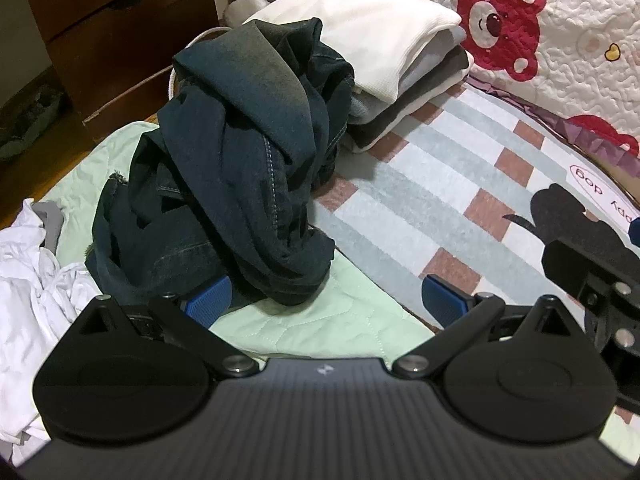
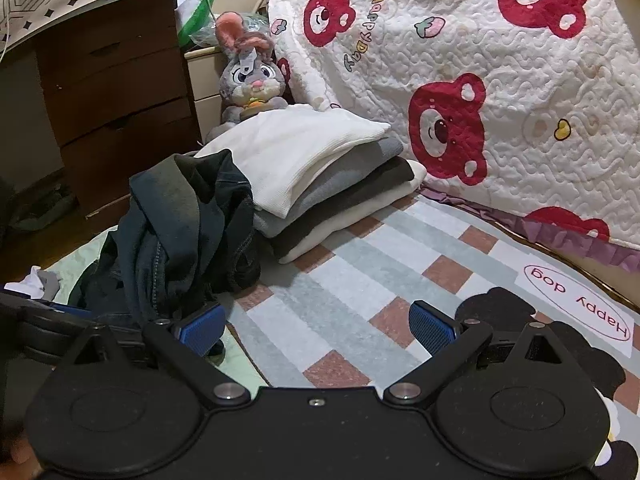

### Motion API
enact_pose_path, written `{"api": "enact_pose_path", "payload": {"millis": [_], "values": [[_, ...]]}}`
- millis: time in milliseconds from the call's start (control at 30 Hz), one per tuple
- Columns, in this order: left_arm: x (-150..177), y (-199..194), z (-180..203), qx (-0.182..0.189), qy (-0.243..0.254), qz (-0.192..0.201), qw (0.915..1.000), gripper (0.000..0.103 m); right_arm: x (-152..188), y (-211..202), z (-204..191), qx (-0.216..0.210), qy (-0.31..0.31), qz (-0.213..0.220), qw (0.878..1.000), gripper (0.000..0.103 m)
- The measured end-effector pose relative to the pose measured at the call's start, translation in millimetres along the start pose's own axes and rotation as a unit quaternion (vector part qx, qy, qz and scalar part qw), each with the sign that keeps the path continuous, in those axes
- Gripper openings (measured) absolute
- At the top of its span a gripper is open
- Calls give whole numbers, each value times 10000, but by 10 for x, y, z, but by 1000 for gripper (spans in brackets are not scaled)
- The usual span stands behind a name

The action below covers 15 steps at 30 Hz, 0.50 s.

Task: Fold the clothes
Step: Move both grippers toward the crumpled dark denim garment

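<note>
A crumpled pile of dark blue jeans (image 1: 240, 168) lies on a pale green pad (image 1: 320, 320); it also shows in the right wrist view (image 2: 180, 232). My left gripper (image 1: 326, 300) is open and empty, its left blue pad touching the pile's near edge. My right gripper (image 2: 316, 326) is open and empty over the striped mat, just right of the jeans. A stack of folded clothes (image 1: 392, 64), white on top, sits behind the jeans; it also shows in the right wrist view (image 2: 320, 176).
A striped mat (image 2: 360, 280) with a black dog print covers the surface. A bear-print quilt (image 2: 500, 100) hangs at the right. A plush rabbit (image 2: 250, 76) and brown drawers (image 2: 116, 100) stand behind. Crumpled white clothes (image 1: 28, 280) lie at the left.
</note>
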<state>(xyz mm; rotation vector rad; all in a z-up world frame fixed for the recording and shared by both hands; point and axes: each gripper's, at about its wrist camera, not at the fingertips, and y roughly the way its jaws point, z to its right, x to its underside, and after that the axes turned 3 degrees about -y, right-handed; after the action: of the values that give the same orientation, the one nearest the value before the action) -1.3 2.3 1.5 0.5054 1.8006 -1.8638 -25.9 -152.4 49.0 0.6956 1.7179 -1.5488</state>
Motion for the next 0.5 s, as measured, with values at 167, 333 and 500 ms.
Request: {"api": "enact_pose_path", "payload": {"millis": [167,333,500], "values": [[-1,-30,-34,58,-87,88,9999,103,37,20,-15,-4,0,-31,10000,100],[-18,-47,-64,79,-94,123,9998,103,-4,4,-11,6,-15,-69,10000,100],[-18,-13,-56,44,-86,84,9999,103,21,34,-2,-6,31,-83,10000,100]]}}
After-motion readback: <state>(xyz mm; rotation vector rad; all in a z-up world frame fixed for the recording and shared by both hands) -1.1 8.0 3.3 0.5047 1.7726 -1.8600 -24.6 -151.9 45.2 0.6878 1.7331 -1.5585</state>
